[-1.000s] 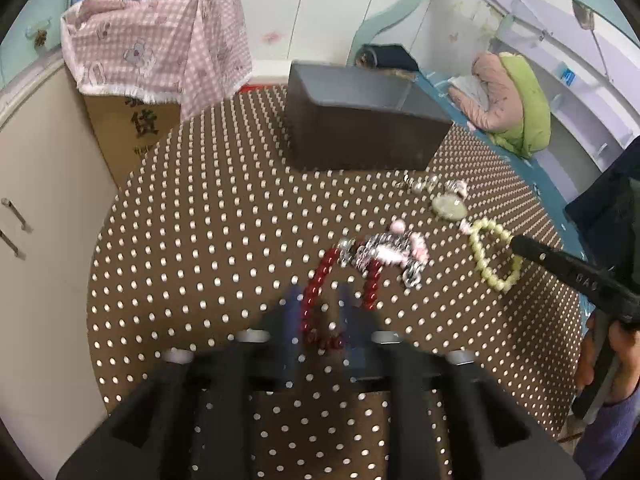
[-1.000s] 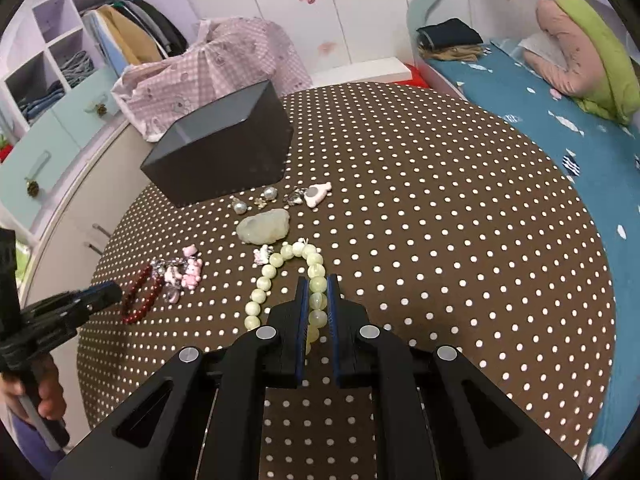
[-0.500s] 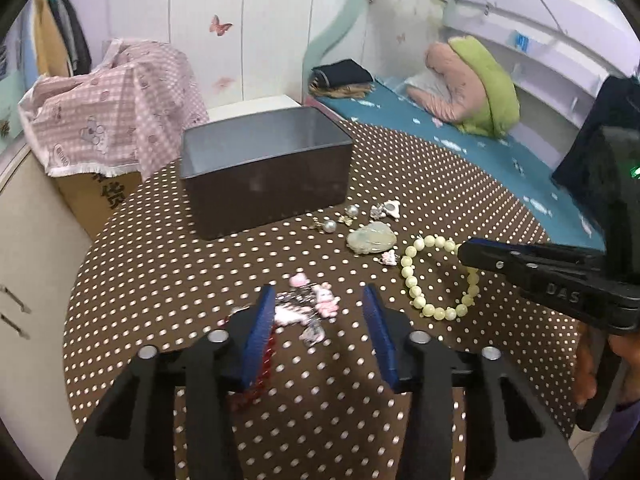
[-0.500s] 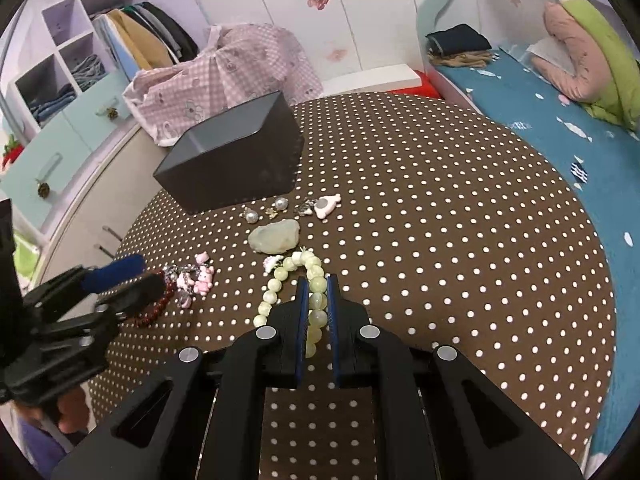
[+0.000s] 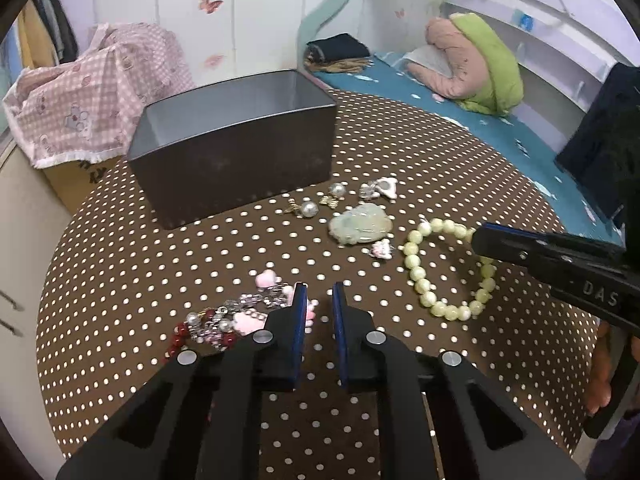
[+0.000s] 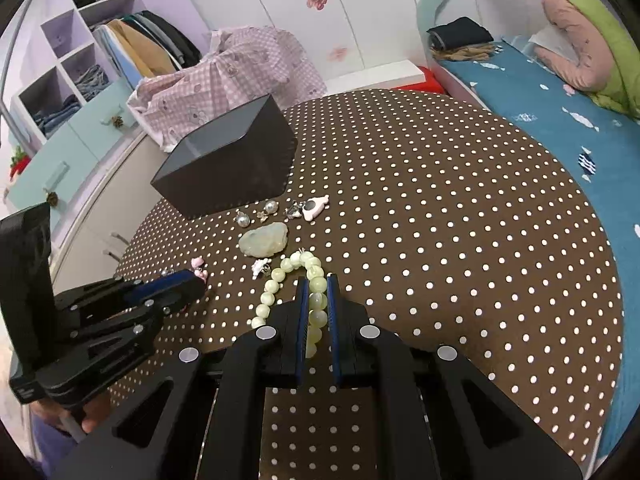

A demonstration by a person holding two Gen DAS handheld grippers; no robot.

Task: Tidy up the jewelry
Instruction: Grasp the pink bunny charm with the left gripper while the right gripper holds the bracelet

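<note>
Jewelry lies on a brown dotted round table (image 5: 120, 248) before a dark open box (image 5: 236, 148). My right gripper (image 6: 318, 292) is shut on a pale green bead bracelet (image 6: 276, 280), which also shows in the left wrist view (image 5: 424, 280). My left gripper (image 5: 318, 300) is nearly shut with nothing between its pads, just right of a pink and silver charm chain (image 5: 256, 312) tangled with a red bead bracelet (image 5: 180, 334). A pale jade pendant (image 5: 360, 224), pearl earrings (image 5: 310, 209) and a small white charm (image 5: 380, 249) lie between the box and the bracelets.
A pink checked cloth (image 5: 88, 88) covers a carton behind the box. A bed with a blue cover (image 6: 560, 120) lies to the right of the table. Cabinets and shelves (image 6: 72, 80) stand to the left.
My left gripper let go of the red bracelet, opened wide, then narrowed almost shut to the right of the charm chain. My right gripper stays shut on the green bracelet.
</note>
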